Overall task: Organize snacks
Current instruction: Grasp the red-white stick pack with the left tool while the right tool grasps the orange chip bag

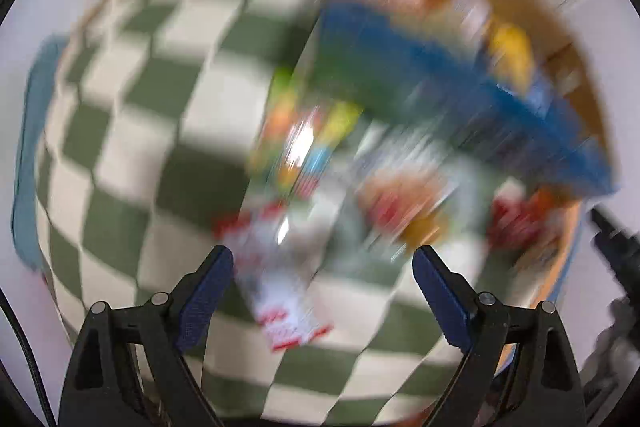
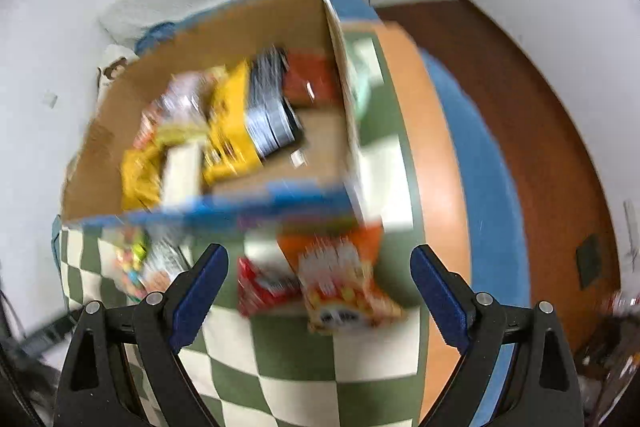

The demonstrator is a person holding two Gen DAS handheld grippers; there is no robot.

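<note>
Orange snack packet (image 2: 344, 283) lengthwise toward camera

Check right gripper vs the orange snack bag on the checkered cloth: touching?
Apart. In the right wrist view the right gripper has wide-open jaws, and the orange snack bag lies flat on the checkered cloth between them, clear of both fingers.

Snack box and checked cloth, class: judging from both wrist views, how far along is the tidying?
Done: several packets, yellow and dark among them, already lie inside the cardboard box. In hand: nothing; the left gripper and right gripper are both open and empty. Left: the orange packet, red packet and red-and-white packet still lie on the checked cloth.
</note>
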